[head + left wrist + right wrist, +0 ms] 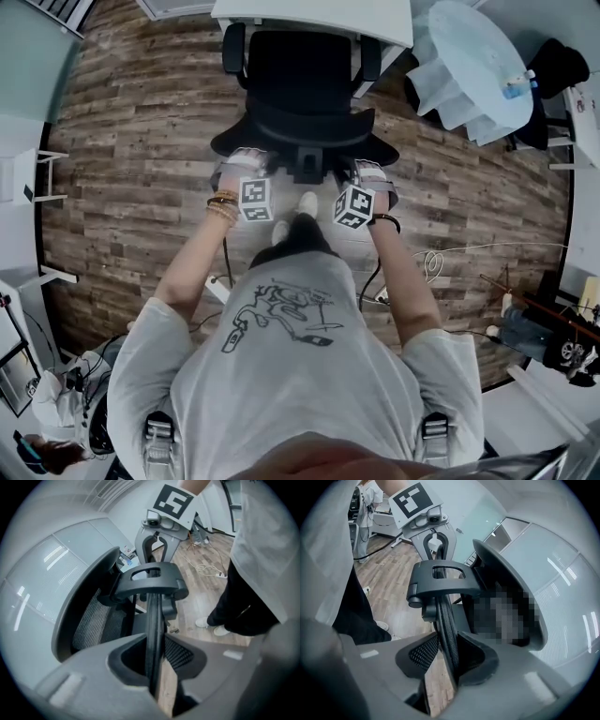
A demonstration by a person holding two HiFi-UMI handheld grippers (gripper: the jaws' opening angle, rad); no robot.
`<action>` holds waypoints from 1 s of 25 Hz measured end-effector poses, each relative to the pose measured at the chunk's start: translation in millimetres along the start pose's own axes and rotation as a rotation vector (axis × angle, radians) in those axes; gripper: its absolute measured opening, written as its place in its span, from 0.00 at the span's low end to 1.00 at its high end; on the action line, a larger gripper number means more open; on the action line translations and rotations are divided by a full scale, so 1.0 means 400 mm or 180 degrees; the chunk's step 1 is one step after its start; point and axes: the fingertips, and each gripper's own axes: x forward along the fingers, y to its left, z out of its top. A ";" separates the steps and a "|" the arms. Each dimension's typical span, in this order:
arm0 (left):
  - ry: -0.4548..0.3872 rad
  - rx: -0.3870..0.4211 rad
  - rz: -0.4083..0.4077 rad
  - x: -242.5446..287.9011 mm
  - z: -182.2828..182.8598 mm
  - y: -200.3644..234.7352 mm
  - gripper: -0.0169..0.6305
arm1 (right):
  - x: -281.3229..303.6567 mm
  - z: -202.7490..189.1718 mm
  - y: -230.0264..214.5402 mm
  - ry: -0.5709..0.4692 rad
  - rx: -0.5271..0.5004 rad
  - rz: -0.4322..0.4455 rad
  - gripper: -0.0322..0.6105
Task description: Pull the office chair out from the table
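A black office chair [298, 75] stands on the wood floor, its seat tucked toward a white table [309, 14]. I stand behind its backrest [305, 141] with both grippers on the top rim. My left gripper [246, 167] [157, 667] is shut on the thin backrest rim [152, 620], which runs straight between its jaws. My right gripper [367, 174] [445, 667] has the same rim [446, 620] between its jaws, against the right jaw, with a strip of floor showing on the other side. Each gripper view shows the other gripper at the far end of the rim.
My shoes [307, 202] are on the floor just behind the chair base. A round covered table [478, 66] stands at the back right. Cables and a power strip [427, 267] lie on the floor to my right. White furniture [28, 178] lines the left wall.
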 end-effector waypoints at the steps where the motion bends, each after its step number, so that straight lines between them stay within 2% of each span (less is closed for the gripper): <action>1: -0.0006 0.0004 -0.0002 -0.008 0.002 -0.013 0.18 | -0.007 0.000 0.013 -0.0002 -0.0001 0.0003 0.25; 12: -0.0010 0.0010 -0.0065 -0.062 0.013 -0.119 0.18 | -0.072 0.011 0.116 -0.0009 0.0012 -0.0001 0.25; 25: 0.0004 -0.0101 -0.0083 -0.130 0.091 -0.236 0.18 | -0.160 -0.025 0.220 -0.0036 -0.0004 0.0020 0.26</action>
